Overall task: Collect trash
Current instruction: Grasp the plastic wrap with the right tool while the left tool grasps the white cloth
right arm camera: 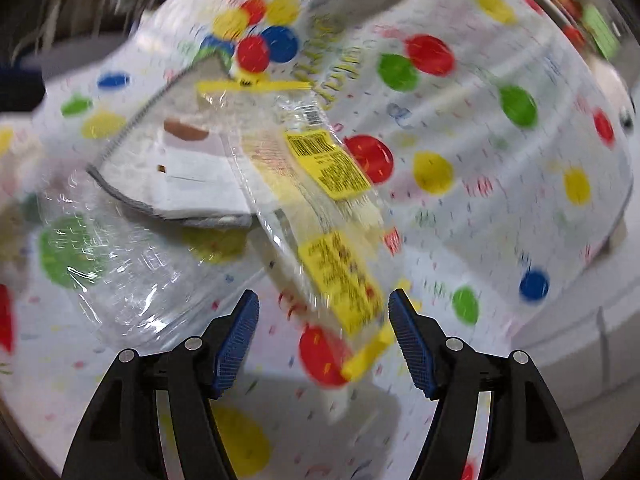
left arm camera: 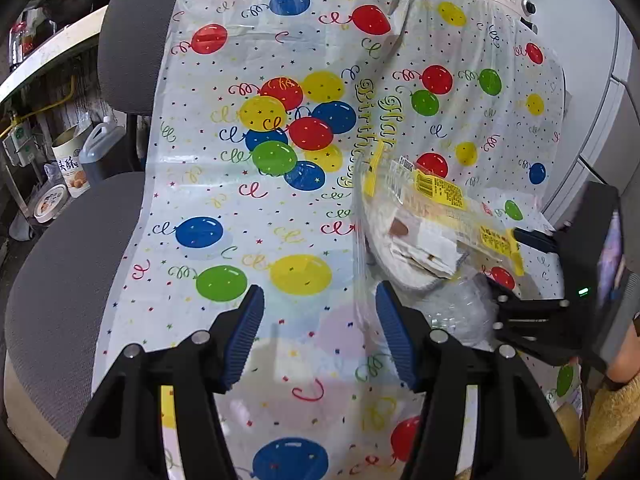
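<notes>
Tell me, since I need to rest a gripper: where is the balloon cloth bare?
Free: the balloon tablecloth over the grey chair, left of the trash. Crowded: the right side, where the yellow-labelled wrapper, paper plate and clear plastic pile beside the right gripper.

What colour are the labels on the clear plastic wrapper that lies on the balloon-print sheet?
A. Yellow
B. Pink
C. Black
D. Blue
A: the clear wrapper carries yellow labels with dark print and a barcode, seen in both wrist views, on the balloon-print sheet.
</notes>
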